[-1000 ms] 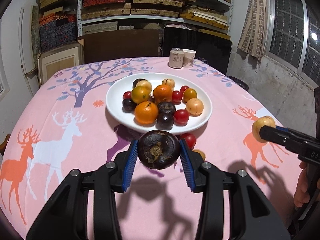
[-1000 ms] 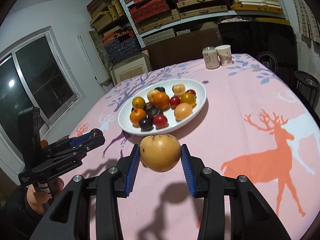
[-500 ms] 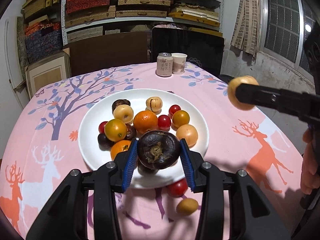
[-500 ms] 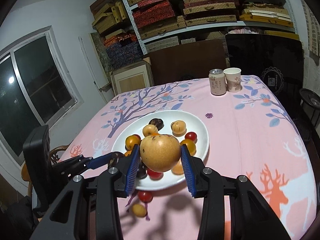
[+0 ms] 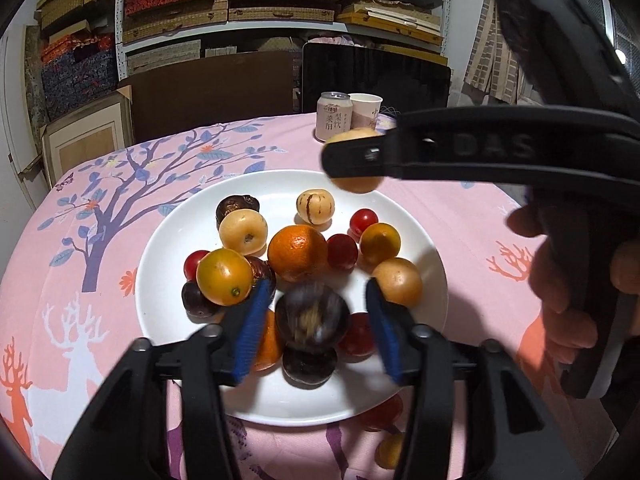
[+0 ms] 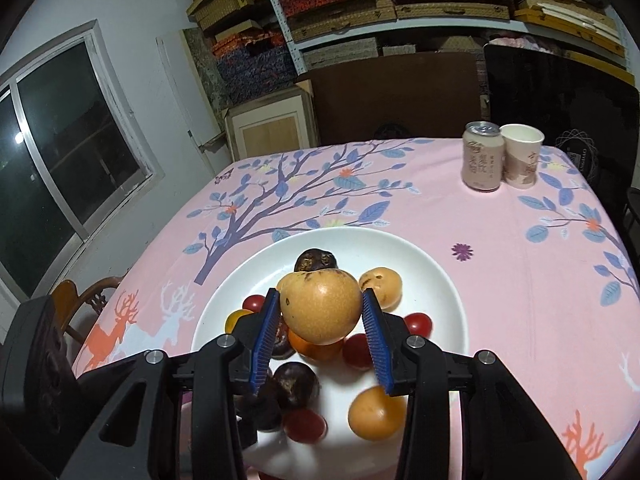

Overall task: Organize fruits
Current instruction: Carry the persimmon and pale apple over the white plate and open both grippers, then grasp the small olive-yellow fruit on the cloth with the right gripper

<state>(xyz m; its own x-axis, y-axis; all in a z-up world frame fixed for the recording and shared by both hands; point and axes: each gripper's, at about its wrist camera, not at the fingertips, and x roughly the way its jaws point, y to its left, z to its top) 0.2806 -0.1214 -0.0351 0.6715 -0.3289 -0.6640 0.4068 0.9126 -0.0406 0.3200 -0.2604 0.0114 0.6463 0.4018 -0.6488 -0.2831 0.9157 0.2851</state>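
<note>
Both grippers hung over the white plate point(image 5: 160, 280) of fruit on the pink cloth point(image 6: 520, 280). The left gripper point(image 5: 314, 320) had just been opening: its blue pads point(image 5: 252, 328) stood clear of the dark mangosteen point(image 5: 312, 318), which showed blurred between them, with gaps on both sides, above the other fruit on the near part of the plate. The right gripper point(image 6: 322, 320) had also just been opening, by a little; the tan pear point(image 6: 320, 306) sat between its pads point(image 6: 266, 332), touching or nearly touching both, and I could not tell whether they still pressed it. In the left view the pear point(image 5: 352, 184) hung over the plate's far rim, half hidden behind the right gripper's black finger. On the plate lay an orange point(image 5: 298, 252), some small red fruit point(image 5: 363, 219) and yellow ones. A can point(image 6: 482, 162) and a paper cup point(image 6: 522, 160) stood together at the far edge of the table. Two small fruits lay on the cloth just in front of the plate.
</note>
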